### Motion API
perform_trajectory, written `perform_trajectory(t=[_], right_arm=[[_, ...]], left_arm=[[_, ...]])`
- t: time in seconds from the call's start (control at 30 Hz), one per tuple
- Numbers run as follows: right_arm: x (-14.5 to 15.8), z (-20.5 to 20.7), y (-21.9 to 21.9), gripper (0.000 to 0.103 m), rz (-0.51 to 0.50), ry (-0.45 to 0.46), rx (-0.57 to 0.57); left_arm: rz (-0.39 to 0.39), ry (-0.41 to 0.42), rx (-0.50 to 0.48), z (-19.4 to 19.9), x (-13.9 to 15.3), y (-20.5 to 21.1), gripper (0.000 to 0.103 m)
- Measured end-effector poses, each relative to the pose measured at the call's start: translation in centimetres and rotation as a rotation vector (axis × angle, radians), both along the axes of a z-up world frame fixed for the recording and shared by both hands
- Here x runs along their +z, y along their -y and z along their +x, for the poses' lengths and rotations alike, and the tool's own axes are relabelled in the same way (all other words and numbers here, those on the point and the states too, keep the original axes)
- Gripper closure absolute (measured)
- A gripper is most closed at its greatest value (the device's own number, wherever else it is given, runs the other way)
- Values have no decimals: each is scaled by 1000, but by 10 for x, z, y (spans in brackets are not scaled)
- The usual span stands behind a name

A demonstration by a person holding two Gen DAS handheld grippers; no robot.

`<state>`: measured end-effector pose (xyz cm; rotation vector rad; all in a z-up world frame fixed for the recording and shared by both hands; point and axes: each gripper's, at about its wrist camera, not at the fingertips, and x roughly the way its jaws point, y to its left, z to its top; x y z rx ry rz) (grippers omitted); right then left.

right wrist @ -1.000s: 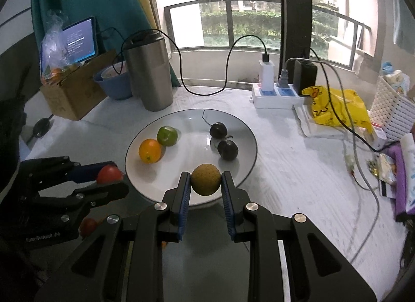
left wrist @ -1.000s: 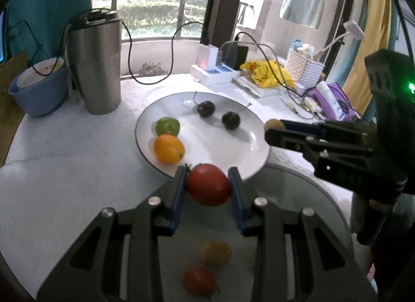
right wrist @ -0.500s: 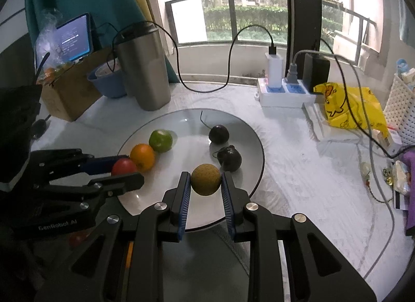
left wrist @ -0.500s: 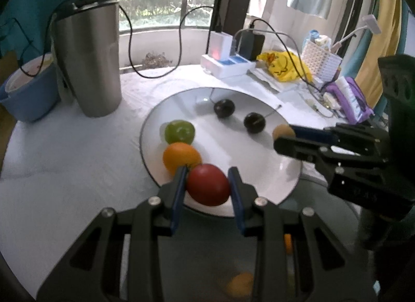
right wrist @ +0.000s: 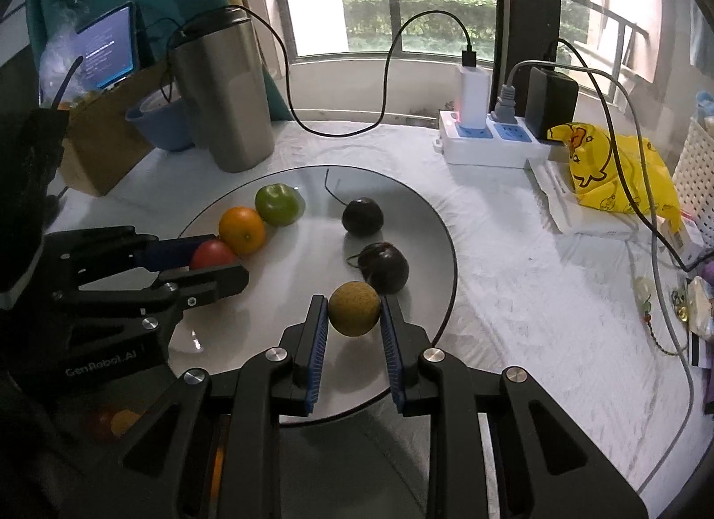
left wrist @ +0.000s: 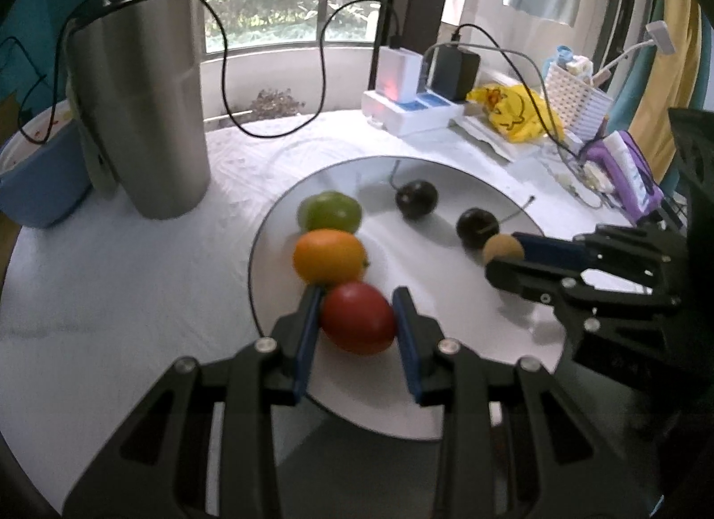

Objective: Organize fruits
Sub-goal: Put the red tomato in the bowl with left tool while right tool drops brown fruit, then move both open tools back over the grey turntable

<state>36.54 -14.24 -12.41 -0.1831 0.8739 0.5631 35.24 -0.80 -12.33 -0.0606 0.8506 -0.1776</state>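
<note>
Two grippers, each clamping fruit over the round white plate (right wrist: 446, 251).
Left gripper (left wrist: 357, 318) pinches a red tomato (left wrist: 358, 317) beside the orange (left wrist: 329, 255) near the left rim; right gripper (right wrist: 354, 315) pinches a tan round fruit (right wrist: 354, 308) near the right rim.

Both the left gripper (left wrist: 357, 318) and the right gripper (right wrist: 354, 309) are matte black linkage frames with triangular cut-outs and round silver screws at the joints. Their fingers (right wrist: 316, 342) carry ribbed blue pads. White lettering (it reads "GenRobot.AI") marks the left gripper's side.
</note>
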Motion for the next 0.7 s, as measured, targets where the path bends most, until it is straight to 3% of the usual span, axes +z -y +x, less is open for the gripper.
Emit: perform_trajectory(t=[0.33, 0.43, 0.7], right_arm=[[-3, 14, -6, 77, -44, 37, -38], [-1, 13, -5, 76, -54, 53, -54], [10, -1, 2, 71, -45, 68, -78]], left_arm=[[-15, -8, 16, 6, 2, -5, 68], [-23, 4, 23, 1, 7, -7, 58], [-32, 45, 48, -18, 26, -15, 57]])
